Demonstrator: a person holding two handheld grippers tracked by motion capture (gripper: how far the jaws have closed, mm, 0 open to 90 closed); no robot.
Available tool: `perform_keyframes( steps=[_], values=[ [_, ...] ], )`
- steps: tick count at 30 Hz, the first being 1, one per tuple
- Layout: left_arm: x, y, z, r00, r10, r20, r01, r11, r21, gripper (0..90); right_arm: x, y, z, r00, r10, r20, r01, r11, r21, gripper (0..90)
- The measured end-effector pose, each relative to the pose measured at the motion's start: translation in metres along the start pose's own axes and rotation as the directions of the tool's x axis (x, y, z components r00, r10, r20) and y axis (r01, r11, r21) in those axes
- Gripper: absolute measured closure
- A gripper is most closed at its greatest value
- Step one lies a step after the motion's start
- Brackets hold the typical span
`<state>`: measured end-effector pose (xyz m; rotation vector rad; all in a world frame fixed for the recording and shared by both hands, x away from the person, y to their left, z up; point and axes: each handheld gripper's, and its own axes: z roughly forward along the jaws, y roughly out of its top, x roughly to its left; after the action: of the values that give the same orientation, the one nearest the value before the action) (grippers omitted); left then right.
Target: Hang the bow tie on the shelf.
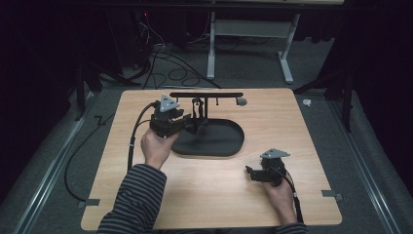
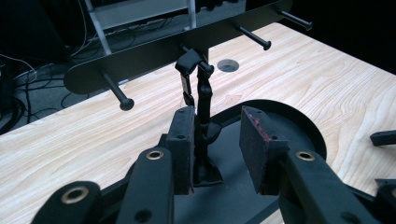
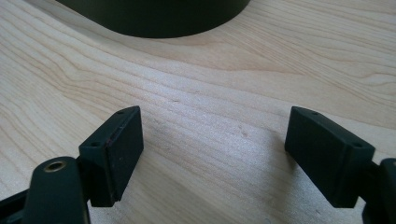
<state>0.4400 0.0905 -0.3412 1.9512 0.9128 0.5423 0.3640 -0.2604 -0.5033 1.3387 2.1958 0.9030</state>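
Observation:
A black stand has an oval base (image 1: 214,144), an upright post (image 2: 204,107) and a cross bar (image 2: 154,51) with several pegs. From a middle peg hangs a short black strap (image 2: 187,77). My left gripper (image 1: 192,124) is at the post, just above the base's left part. In the left gripper view it (image 2: 217,144) is open; the post and the strap's lower end stand between the pads, nearer the left one, with a gap showing. Low over bare wood at the front right, my right gripper (image 1: 249,173) is open (image 3: 212,154) with nothing between its pads.
A grey round grommet (image 1: 241,102) sits in the wooden table (image 1: 302,146) behind the stand's right end. The base's curved edge (image 3: 159,11) lies ahead of the right gripper. Cables and a metal frame are on the floor beyond the table.

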Motion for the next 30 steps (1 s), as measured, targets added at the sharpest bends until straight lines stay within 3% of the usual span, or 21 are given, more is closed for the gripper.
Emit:
perform_keyframes(
  steps=[9, 30],
  values=[
    [-0.004, -0.004, -0.005, 0.9998, 0.006, 0.018, -0.006, 1.0000, -0.003, 65.0, 0.000, 0.000, 0.000, 1.0000, 0.000, 0.000, 0.000, 1.000, 0.000, 20.7],
    [-0.006, -0.023, -0.023, 0.9988, -0.023, 0.044, 0.025, 0.9991, -0.033, 64.8, 0.000, 0.000, 0.000, 1.0000, -0.001, 0.000, 0.001, 1.000, 0.000, 20.7]
  ],
)
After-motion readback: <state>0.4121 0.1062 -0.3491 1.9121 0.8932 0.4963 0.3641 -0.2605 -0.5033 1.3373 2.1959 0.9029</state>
